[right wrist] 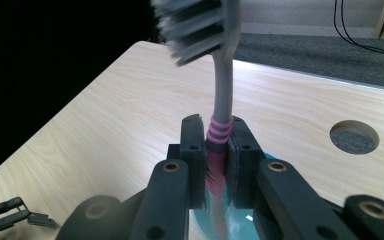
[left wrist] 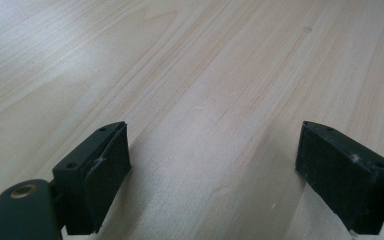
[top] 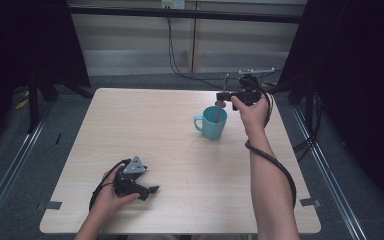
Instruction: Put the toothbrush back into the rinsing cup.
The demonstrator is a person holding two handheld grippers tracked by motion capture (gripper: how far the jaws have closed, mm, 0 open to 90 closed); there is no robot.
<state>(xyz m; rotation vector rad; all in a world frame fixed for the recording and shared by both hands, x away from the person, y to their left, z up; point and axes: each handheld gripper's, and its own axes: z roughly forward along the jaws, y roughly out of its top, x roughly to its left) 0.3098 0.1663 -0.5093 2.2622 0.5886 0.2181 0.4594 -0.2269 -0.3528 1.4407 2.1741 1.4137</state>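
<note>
The right forearm reaches forward over the desk [top: 180, 150], wrist raised, holding the right gripper [right wrist: 215, 150] above the teal mug [top: 213, 123]. Its jaws are clamped on the pink grip of a grey toothbrush [right wrist: 223, 90], bristle head beyond the jaw tips, handle below them in the mug. The left hand [top: 111, 196] rests the left gripper [left wrist: 212, 165] low on the desk, jaws spread wide with bare wood between them.
</note>
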